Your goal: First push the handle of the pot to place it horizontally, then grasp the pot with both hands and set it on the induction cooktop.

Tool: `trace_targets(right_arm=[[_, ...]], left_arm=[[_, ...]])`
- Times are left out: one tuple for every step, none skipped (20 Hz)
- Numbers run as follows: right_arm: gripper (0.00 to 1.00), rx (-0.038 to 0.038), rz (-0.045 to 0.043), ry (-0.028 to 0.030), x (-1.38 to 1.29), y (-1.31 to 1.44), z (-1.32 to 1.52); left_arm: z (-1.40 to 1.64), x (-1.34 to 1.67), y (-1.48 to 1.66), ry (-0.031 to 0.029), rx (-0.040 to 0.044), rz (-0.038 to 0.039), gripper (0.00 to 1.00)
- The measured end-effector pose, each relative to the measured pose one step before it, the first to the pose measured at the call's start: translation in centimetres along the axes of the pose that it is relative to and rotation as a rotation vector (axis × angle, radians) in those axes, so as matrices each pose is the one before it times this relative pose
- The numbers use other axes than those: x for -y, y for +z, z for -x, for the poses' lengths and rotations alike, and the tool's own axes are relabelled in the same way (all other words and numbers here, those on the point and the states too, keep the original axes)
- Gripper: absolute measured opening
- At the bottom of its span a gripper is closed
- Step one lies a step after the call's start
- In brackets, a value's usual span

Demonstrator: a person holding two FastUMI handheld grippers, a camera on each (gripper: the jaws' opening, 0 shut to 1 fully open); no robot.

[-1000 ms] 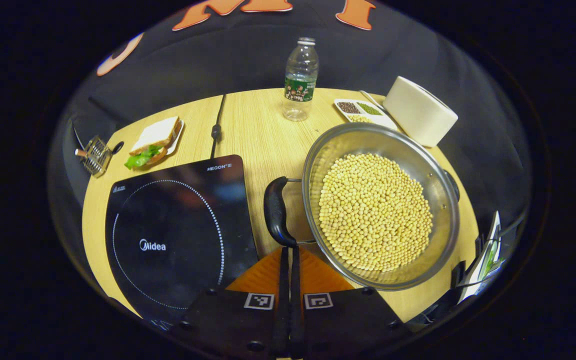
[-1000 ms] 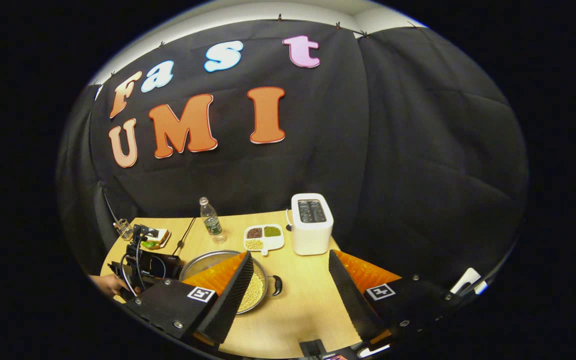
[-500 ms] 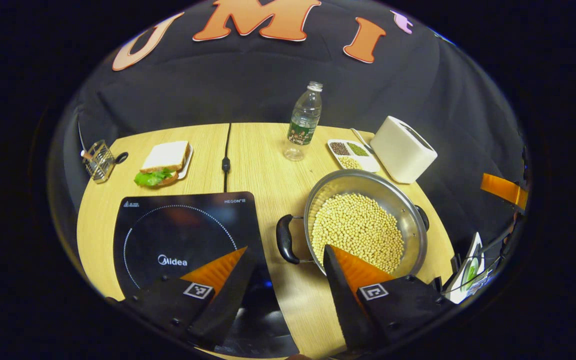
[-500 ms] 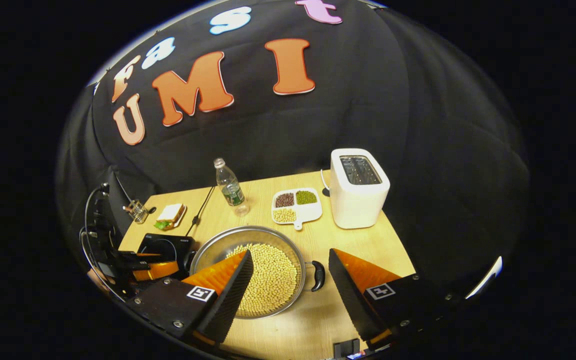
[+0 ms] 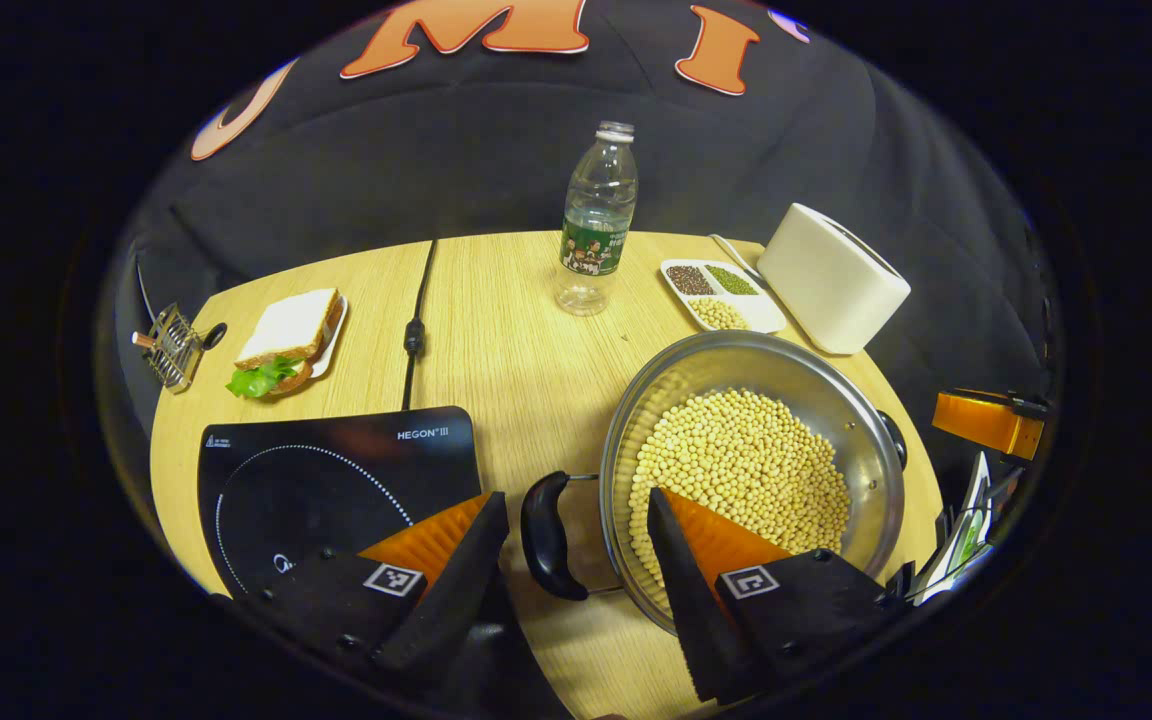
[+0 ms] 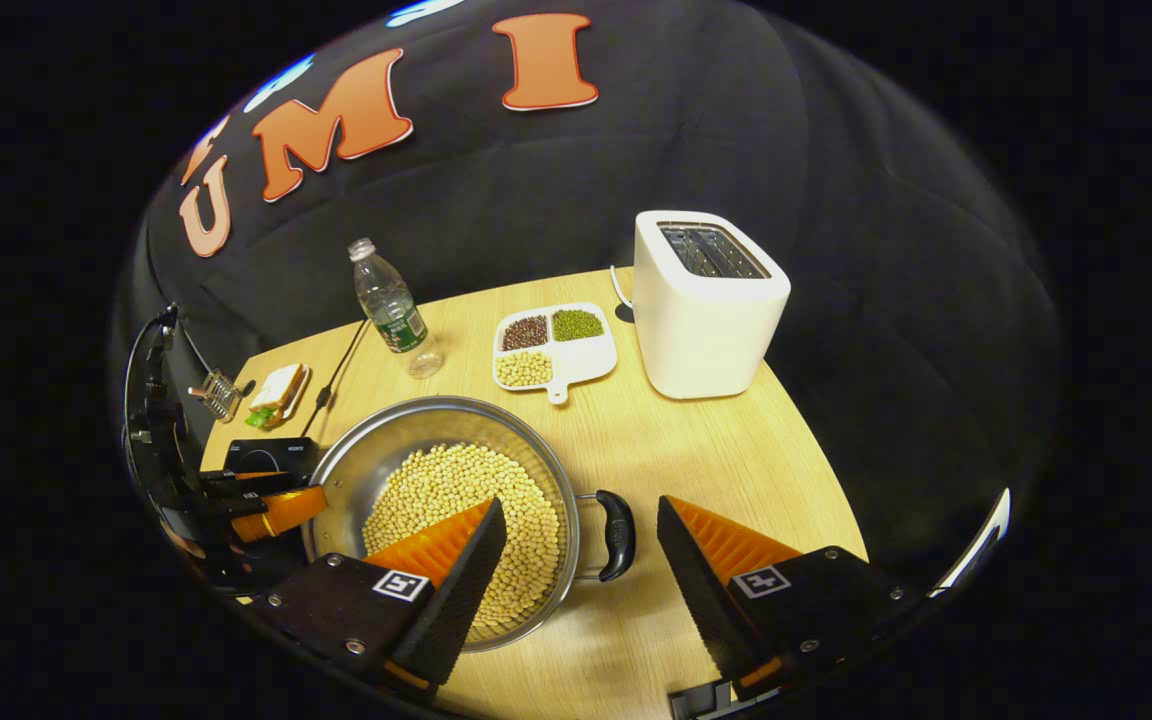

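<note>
In the left gripper view we see the left gripper (image 5: 571, 520) spread wide with nothing in its grasp, its fingers straddling the pot's near black handle (image 5: 544, 535). The pot (image 5: 751, 475), full of pale beans, sits on the wooden table (image 5: 516, 340) just right of the induction cooktop (image 5: 321, 480), beyond which lies a sandwich (image 5: 286, 330).

In the right gripper view we find the right gripper (image 6: 581, 550) equally wide and empty, bracketing the pot's other handle (image 6: 616, 535). Behind stand a toaster (image 6: 706, 300), a divided dish (image 6: 551, 345) and a water bottle (image 6: 391, 310) against the booth's black cloth.
</note>
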State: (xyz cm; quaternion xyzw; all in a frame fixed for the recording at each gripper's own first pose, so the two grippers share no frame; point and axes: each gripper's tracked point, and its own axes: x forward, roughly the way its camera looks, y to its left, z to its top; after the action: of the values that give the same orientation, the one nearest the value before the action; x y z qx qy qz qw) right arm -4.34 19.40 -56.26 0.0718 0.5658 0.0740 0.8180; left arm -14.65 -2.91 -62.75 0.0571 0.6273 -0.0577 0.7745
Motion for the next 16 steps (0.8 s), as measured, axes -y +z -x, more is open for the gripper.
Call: trace_targets(right_arm=[[0.95, -0.01162, -0.00223, -0.00454, 0.053, -0.141, -0.664], [0.95, -0.01535, 0.00039, -0.00516, -0.003, -0.345, -0.641], [0.95, -0.01367, 0.00496, -0.00322, -0.021, -0.203, -0.698], [0.95, -0.01292, 0.00645, -0.00456, 0.122, -0.324, -0.692], [0.95, -0.01267, 0.00597, -0.00217, -0.106, -0.215, -0.645], [0.95, -0.01458, 0.00382, -0.00214, -0.11, -0.371, -0.614], [0.95, -0.01499, -0.00177, -0.00174, -0.151, -0.343, -0.621], [0.94, -0.01435, -0.00531, -0.00285, -0.097, -0.25, -0.698], [0.94, -0.01244, -0.00518, -0.00262, -0.127, -0.3, -0.637], [0.94, -0.01486, -0.0018, -0.0066, 0.039, -0.461, -0.605], [0.94, -0.01247, -0.00078, -0.00777, -0.001, -0.407, -0.516], [0.94, -0.00321, -0.00221, -0.00678, 0.1, -0.164, -0.413], [0.94, -0.00285, -0.00148, -0.00675, 0.064, -0.134, -0.226], [0.93, -0.0019, 0.00076, -0.00947, 0.27, -0.281, -0.226], [0.93, -0.00802, -0.00083, -0.01056, 0.322, -0.225, -0.17], [0.89, -0.00614, -0.00885, -0.00504, 0.302, -0.251, -0.188]], left_arm=[[-0.543, 0.138, -0.358, 0.00031, -0.00997, 0.00674, 0.93], [-0.471, 0.059, -0.132, -0.00065, -0.00466, 0.00979, 0.93], [-0.375, 0.211, -0.125, -0.00382, -0.0036, 0.00829, 0.93], [-0.368, 0.181, -0.095, -0.00416, 0.00089, 0.00671, 0.93], [-0.289, 0.372, -0.179, -0.00459, -0.00512, 0.00201, 0.92], [-0.016, -0.087, -0.226, 0.01285, -0.00965, -0.00285, 0.91], [-0.285, -0.06, 0.193, 0.00686, 0.01196, -0.00692, 0.94], [-0.447, -0.09, -0.01, 0.00692, 0.00162, 0.00108, 0.9], [0.003, -0.082, 0.087, 0.00628, 0.00701, 0.00043, 0.89], [-0.122, -0.103, 0.111, 0.00857, 0.00677, 0.00324, 0.89], [-0.171, -0.239, 0.062, 0.0085, 0.00843, 0.00446, 0.85], [-0.106, 0.075, 0.039, 0.0008, 0.00423, 0.00295, 0.85], [-0.23, -0.014, 0.071, 0.00169, 0.0045, 0.00064, 0.81], [-0.263, 0.101, 0.085, 0.00156, 0.00156, -0.00278, 0.81], [-0.292, 0.145, 0.078, 0.0031, 0.0004, -0.00428, 0.81], [-0.154, 0.11, -0.009, 0.00351, -0.00111, -0.00353, 0.82]])
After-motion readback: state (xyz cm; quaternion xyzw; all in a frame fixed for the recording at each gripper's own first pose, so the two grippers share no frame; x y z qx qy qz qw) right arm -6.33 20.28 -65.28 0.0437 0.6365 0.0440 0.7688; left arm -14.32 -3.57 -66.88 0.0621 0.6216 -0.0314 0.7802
